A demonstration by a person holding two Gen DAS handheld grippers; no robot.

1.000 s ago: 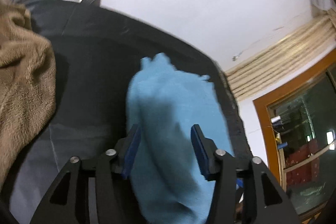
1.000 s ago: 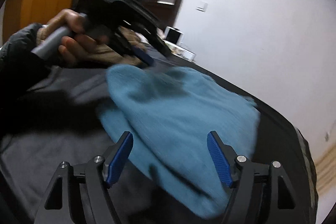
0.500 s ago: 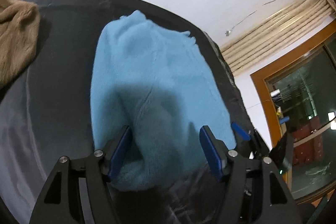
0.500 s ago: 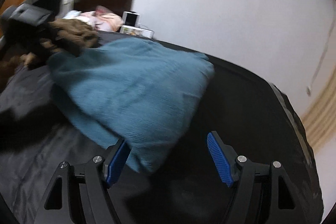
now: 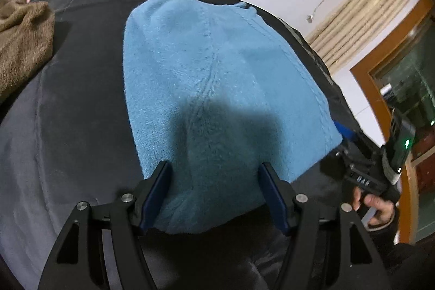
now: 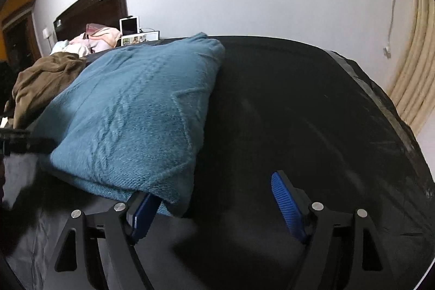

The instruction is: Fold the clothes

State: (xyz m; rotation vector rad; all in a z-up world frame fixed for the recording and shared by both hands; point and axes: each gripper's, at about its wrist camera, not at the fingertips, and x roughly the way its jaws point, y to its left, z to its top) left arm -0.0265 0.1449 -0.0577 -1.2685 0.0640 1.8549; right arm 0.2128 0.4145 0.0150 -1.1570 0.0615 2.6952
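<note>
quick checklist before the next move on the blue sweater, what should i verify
1. Blue sweater lies folded flat on the dark bed cover: ok.
2. Left gripper open, straddling the near edge: ok.
3. Right gripper open at the sweater's corner: ok.
4. Either gripper pinching cloth: cannot tell.
5. Brown garment apart from the sweater: ok.
6. Bare cover to the sweater's right for placing: ok.

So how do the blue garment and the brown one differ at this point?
The blue garment lies folded into a flat, neat block in front of both grippers; the brown garment sits crumpled in a loose heap off to the side. Blue shows a knitted pattern, brown looks plain and fuzzy. Both rest on the dark bed cover.
</note>
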